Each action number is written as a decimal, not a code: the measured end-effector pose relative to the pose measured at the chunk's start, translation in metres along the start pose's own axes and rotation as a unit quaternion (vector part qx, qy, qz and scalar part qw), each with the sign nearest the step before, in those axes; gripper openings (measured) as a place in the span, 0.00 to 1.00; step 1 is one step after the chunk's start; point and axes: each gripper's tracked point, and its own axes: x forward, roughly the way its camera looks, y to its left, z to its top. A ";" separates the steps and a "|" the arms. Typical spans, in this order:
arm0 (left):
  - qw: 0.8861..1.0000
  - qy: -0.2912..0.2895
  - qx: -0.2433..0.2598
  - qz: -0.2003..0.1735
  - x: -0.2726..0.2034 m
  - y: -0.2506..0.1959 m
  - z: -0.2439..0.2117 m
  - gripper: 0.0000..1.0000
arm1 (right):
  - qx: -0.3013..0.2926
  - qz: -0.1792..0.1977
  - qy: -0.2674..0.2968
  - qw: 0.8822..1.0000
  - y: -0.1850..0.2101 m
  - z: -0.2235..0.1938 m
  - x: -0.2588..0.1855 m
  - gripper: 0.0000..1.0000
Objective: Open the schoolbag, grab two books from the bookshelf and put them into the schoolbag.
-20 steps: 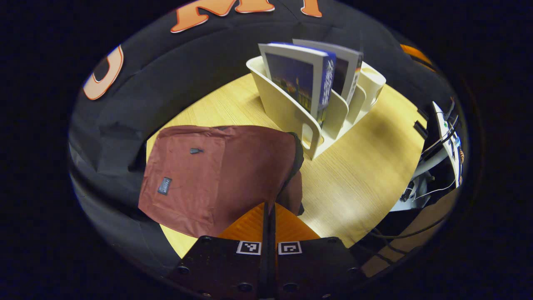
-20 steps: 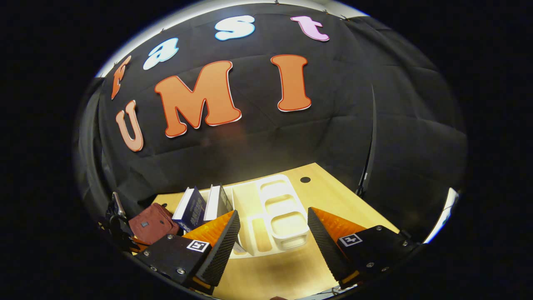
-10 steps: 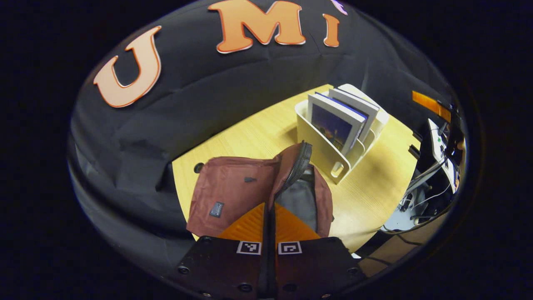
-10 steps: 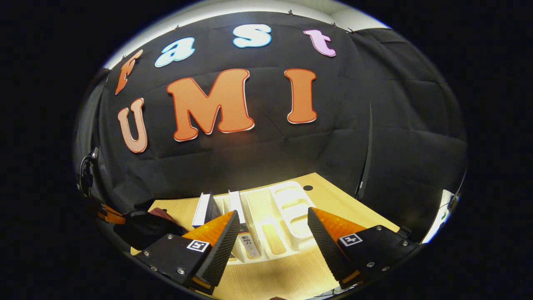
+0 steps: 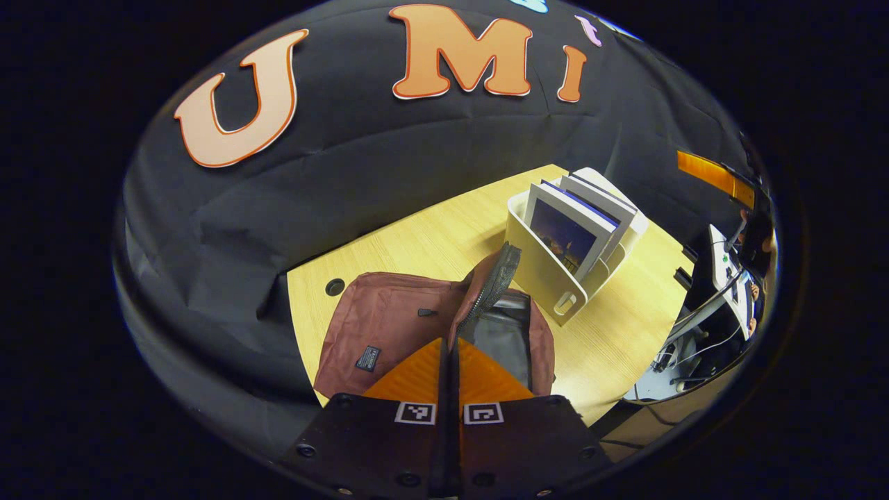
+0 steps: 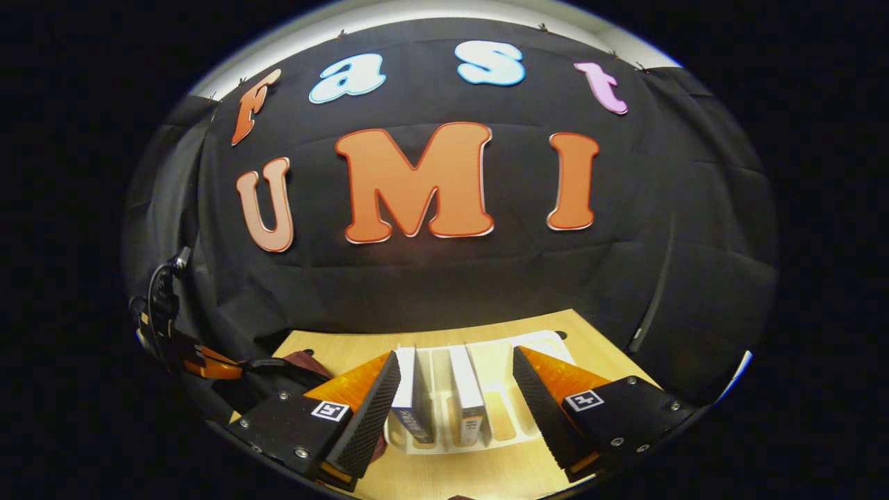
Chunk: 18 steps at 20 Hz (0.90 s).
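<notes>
The maroon schoolbag (image 5: 389, 326) lies on the wooden table (image 5: 430, 236), its zippered flap (image 5: 489, 285) lifted and the grey lining (image 5: 503, 337) showing. My left gripper (image 5: 448, 347) is shut, and the flap's edge runs down into its fingertips. To the right stands a white bookshelf rack (image 5: 549, 278) holding two upright books (image 5: 566, 232) (image 5: 601, 201). My right gripper (image 6: 455, 410) is open above the rack (image 6: 500, 417). The two books (image 6: 413, 396) (image 6: 467, 396) sit spine-up between its fingers, which touch neither. A corner of the bag (image 6: 305, 361) shows at left.
The black cloth wall closes off the back of the table. A cable hole (image 5: 335, 286) sits near the bag. Off the table's right edge are a stand with cables and a screen (image 5: 722, 278). Bare tabletop lies in front of the rack (image 5: 618, 333).
My left gripper rose and drew back, lifting the bag's flap from closed to wide open. My right gripper swung left, so both books now sit between its open fingers.
</notes>
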 end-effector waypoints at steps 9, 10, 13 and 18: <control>1.000 -0.001 -0.002 -0.009 -0.001 0.000 0.000 0.01 | -0.065 0.107 0.303 0.945 0.084 -0.020 0.061 0.98; 1.000 -0.002 -0.002 -0.008 -0.002 0.000 0.000 0.01 | -0.063 0.103 0.346 0.930 0.083 -0.030 0.067 0.98; 1.000 -0.003 0.002 -0.004 -0.001 0.004 0.003 0.01 | -0.088 0.062 0.418 0.902 0.068 -0.054 0.093 0.98; 1.000 0.002 -0.001 -0.008 -0.001 0.009 0.001 0.01 | -0.088 0.028 0.476 0.875 0.060 -0.093 0.123 0.98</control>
